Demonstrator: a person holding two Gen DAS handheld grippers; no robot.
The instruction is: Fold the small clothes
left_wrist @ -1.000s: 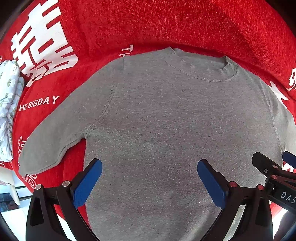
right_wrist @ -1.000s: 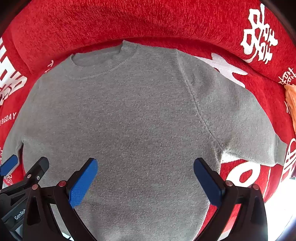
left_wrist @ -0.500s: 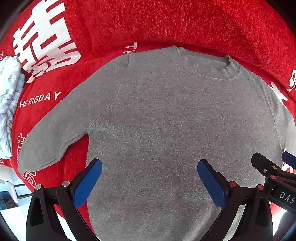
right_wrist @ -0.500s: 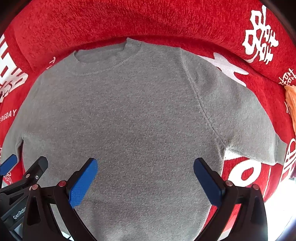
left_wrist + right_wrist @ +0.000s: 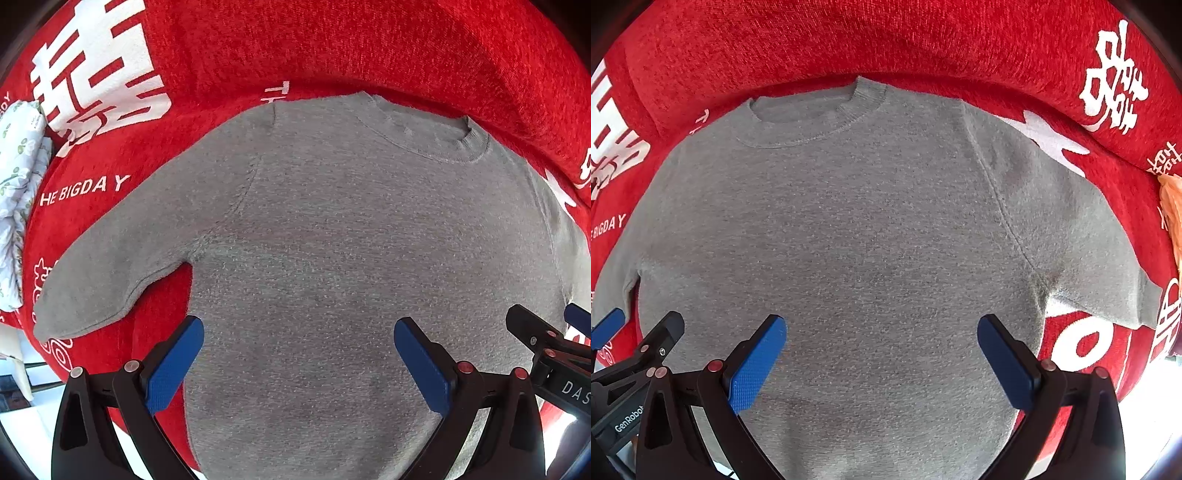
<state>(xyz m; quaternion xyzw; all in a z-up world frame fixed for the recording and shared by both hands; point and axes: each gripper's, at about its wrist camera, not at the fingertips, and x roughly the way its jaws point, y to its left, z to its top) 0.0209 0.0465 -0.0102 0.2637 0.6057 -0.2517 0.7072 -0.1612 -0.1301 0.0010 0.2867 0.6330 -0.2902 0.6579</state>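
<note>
A small grey sweater (image 5: 332, 240) lies flat and spread on a red cloth, collar at the far side, both sleeves out to the sides. It also fills the right wrist view (image 5: 857, 229). My left gripper (image 5: 298, 354) is open and empty, above the sweater's lower left body, near the left sleeve (image 5: 110, 266). My right gripper (image 5: 881, 350) is open and empty, above the lower right body, near the right sleeve (image 5: 1089, 251). Each gripper shows at the edge of the other's view: the right one (image 5: 546, 339) and the left one (image 5: 635, 343).
The red cloth (image 5: 332, 48) with white lettering covers the surface and rises at the back. A folded white floral garment (image 5: 18, 192) lies at the far left. An orange fabric (image 5: 1172, 206) shows at the right edge. The cloth's front edge runs below the grippers.
Both grippers have moved forward and lower over the sweater, which looks larger now. Both stay open and empty.
</note>
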